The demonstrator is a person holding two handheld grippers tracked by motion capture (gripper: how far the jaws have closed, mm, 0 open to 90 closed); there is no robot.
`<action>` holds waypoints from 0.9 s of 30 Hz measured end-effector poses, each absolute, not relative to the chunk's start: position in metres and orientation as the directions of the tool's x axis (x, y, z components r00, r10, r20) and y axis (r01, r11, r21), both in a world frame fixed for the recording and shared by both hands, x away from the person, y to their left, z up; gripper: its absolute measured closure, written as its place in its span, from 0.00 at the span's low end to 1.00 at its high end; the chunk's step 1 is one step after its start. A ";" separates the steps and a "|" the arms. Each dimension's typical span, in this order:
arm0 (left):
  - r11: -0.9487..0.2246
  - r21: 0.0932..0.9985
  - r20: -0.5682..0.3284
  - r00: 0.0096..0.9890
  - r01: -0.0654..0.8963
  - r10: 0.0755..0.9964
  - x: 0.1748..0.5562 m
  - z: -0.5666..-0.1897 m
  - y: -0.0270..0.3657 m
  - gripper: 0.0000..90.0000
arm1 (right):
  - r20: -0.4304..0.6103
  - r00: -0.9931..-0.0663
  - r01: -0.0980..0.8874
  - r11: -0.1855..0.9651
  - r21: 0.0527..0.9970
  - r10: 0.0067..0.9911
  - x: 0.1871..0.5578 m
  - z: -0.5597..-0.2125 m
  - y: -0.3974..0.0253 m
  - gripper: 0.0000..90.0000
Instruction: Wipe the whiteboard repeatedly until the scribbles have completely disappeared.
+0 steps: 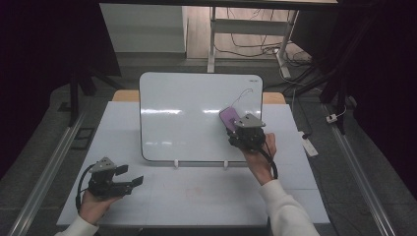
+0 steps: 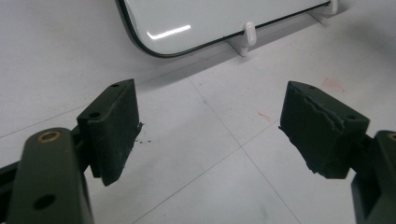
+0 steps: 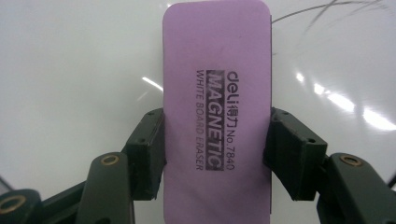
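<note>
- While the right gripper (image 1: 235, 127) is held up against the whiteboard (image 1: 187, 113), its jaws are clamped on the long sides of a purple eraser (image 1: 229, 117), which lies flat on the board's face.
- Seen in the right gripper view, the eraser (image 3: 217, 112) runs lengthwise between the two black jaws and reaches well past their tips; its printed label reads "deli MAGNETIC WHITE BOARD ERASER No.7840".
- Just beyond the eraser's far end, up and to the right of the jaws, thin dark pen strokes (image 3: 327, 9) cross the whiteboard (image 3: 70, 70); in the high view the same marks (image 1: 244, 95) sit just above the eraser on the board's right part.
- Behind the right gripper, a hand (image 1: 259, 160) in a white sleeve (image 1: 287, 209) holds it, with a black cable looping by the wrist.
- Well apart from the right gripper, the left gripper (image 1: 132, 176) is held low over the white table (image 1: 196, 196), close to the table's near left edge.
- Its jaws stand wide apart with nothing between them; the left gripper view shows bare table (image 2: 210, 154) in the gap.
- Ahead of the left jaws, the whiteboard's rounded lower corner (image 2: 154, 49) and one of its white feet (image 2: 247, 37) rest on the table.
- Faint red smudges (image 2: 332, 84) mark the table near the right-hand jaw of that view.
</note>
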State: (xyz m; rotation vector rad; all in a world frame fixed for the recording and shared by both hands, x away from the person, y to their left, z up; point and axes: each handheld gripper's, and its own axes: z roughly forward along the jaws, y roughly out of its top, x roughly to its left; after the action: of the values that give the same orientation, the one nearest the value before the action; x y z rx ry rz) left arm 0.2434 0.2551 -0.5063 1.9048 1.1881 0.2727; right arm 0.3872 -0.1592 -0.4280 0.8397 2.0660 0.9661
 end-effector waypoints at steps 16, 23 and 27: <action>-0.187 0.752 -0.238 0.525 0.632 0.817 0.243 -0.507 0.256 0.23 | -0.259 -0.408 0.293 0.394 0.871 0.876 0.436 -0.372 -0.182 0.46; -0.186 0.752 -0.239 0.524 0.633 0.818 0.244 -0.507 0.256 0.23 | -0.262 -0.392 0.296 0.390 0.872 0.882 0.443 -0.364 -0.185 0.46; -0.186 0.752 -0.238 0.524 0.632 0.818 0.244 -0.506 0.256 0.23 | -0.253 -0.386 0.294 0.378 0.878 0.887 0.445 -0.362 -0.187 0.46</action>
State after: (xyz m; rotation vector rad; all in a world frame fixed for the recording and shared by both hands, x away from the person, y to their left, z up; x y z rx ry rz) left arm 0.2436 0.2563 -0.5065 1.9060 1.1887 0.2732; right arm 0.4453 -0.1869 -0.3615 1.0222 1.8786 0.9881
